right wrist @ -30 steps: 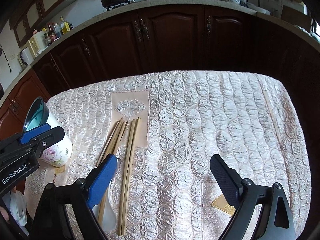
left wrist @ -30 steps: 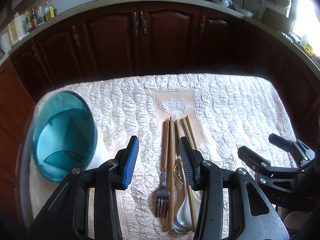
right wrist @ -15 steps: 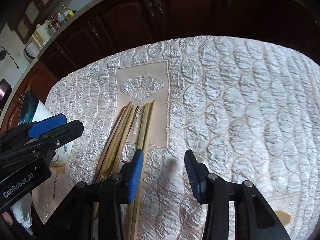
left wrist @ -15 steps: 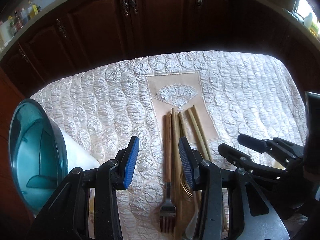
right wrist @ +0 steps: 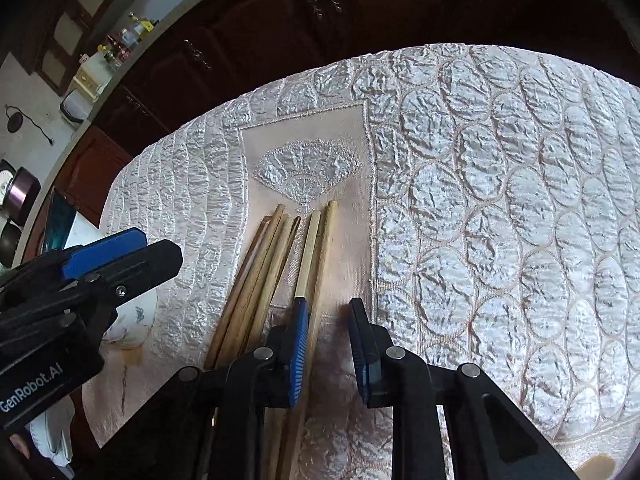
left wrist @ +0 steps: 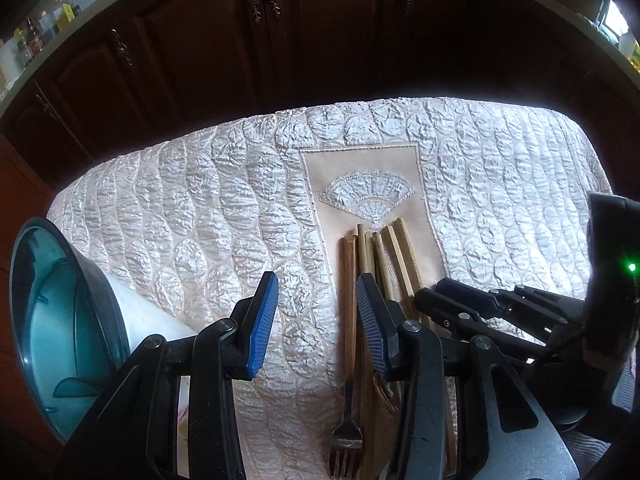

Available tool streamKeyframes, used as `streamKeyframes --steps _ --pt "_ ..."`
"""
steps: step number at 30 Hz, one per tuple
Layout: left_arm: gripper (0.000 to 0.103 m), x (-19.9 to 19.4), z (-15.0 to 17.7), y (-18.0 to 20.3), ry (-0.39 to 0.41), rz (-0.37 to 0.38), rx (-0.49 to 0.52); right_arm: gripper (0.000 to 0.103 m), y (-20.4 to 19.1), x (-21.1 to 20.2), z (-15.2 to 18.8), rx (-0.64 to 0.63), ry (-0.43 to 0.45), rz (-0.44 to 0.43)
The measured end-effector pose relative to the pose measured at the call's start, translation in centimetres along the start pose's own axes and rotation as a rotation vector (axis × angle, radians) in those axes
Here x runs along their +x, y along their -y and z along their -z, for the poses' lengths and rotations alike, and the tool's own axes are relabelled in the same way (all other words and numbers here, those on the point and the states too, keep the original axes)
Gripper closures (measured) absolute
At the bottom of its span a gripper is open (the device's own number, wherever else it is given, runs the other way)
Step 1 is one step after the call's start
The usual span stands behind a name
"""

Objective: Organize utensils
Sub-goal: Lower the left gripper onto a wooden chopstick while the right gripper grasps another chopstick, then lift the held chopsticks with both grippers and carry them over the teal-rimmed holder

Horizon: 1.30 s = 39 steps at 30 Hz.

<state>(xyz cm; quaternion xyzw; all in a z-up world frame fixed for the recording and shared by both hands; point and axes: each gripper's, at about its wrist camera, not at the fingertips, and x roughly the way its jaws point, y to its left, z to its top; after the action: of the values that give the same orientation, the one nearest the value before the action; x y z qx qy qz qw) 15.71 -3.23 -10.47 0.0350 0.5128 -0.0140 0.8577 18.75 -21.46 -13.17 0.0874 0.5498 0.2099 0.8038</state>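
Over a table draped in a quilted cream cloth (left wrist: pixel 200 208), the left gripper (left wrist: pixel 316 320) is seen from its own camera pitched steeply downward, its blue-padded jaws held moderately apart with nothing gripped. Between and below the pads a fork (left wrist: pixel 347 436) is seen lying tines toward the camera, its wooden handle running away along the cloth. Just right of it a bundle of wooden chopsticks (left wrist: pixel 384 256) is laid, partly covered by the right-hand finger. A teal-rimmed white holder (left wrist: pixel 60 320) is seen at the left edge, its open mouth facing the lens. The right gripper (left wrist: pixel 480 312) is visible at the right, reaching in over the chopsticks.

In the right wrist view, the right gripper (right wrist: pixel 328 344) is likewise tilted steeply down at the cloth, and its jaws are closing. One pale chopstick (right wrist: pixel 324 264) runs down between the pads; whether it is yet pressed cannot be told. The other chopsticks are fanned just left of the left-hand pad. The left gripper (right wrist: pixel 100 256) is seen entering from the left, beside the holder (right wrist: pixel 64 224).
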Motion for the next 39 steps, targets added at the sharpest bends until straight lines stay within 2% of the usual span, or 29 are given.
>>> streamKeyframes --steps 2,3,4,11,15,20,23,29,34,35,36,37,39 --pt "0.063 0.1 0.0 0.3 -0.003 -0.003 0.006 0.09 -0.1 0.0 -0.3 -0.015 0.002 0.002" --pt "0.063 0.1 0.0 0.3 -0.005 -0.004 0.009 0.097 -0.2 0.2 -0.4 -0.024 0.003 -0.001" --pt "0.063 0.3 -0.1 0.4 -0.009 -0.006 0.012 0.097 -0.2 -0.1 -0.2 -0.026 0.004 -0.002" --pt "0.063 1.6 -0.7 1.4 -0.047 0.022 0.023 0.098 3.7 -3.2 1.1 0.036 0.045 0.093" --pt "0.063 3.5 -1.2 2.3 -0.084 0.027 0.035 0.098 4.9 -3.6 1.6 0.061 0.042 0.082" --pt "0.076 5.5 -1.7 2.6 -0.115 0.011 0.041 0.098 5.2 -3.5 1.8 0.064 0.031 0.063" --pt "0.08 6.3 -2.2 3.1 -0.109 0.021 0.041 0.097 5.1 -3.3 2.0 0.065 0.026 0.055" --pt "0.08 7.0 -3.2 3.8 -0.118 0.028 0.022 0.097 4.0 -2.1 1.1 0.043 0.004 0.061" --pt "0.081 7.0 -3.2 3.2 -0.128 0.069 0.027 0.096 3.4 -0.5 -0.8 0.043 0.001 0.053" --pt "0.088 7.0 -3.0 3.2 -0.137 0.075 0.04 0.096 3.4 -0.3 -1.2 0.049 0.002 0.046" --pt "0.088 7.4 -3.0 3.7 -0.151 0.078 0.052 0.097 3.4 -0.2 -1.5 0.052 0.005 0.034" --pt "0.088 7.5 -3.0 4.0 -0.228 0.063 0.058 0.097 3.3 0.0 -1.7 0.046 0.007 0.029" --pt "0.089 7.2 -3.1 3.9 -0.217 0.069 0.05 0.097 3.0 -0.2 -1.9 0.021 0.01 0.031"
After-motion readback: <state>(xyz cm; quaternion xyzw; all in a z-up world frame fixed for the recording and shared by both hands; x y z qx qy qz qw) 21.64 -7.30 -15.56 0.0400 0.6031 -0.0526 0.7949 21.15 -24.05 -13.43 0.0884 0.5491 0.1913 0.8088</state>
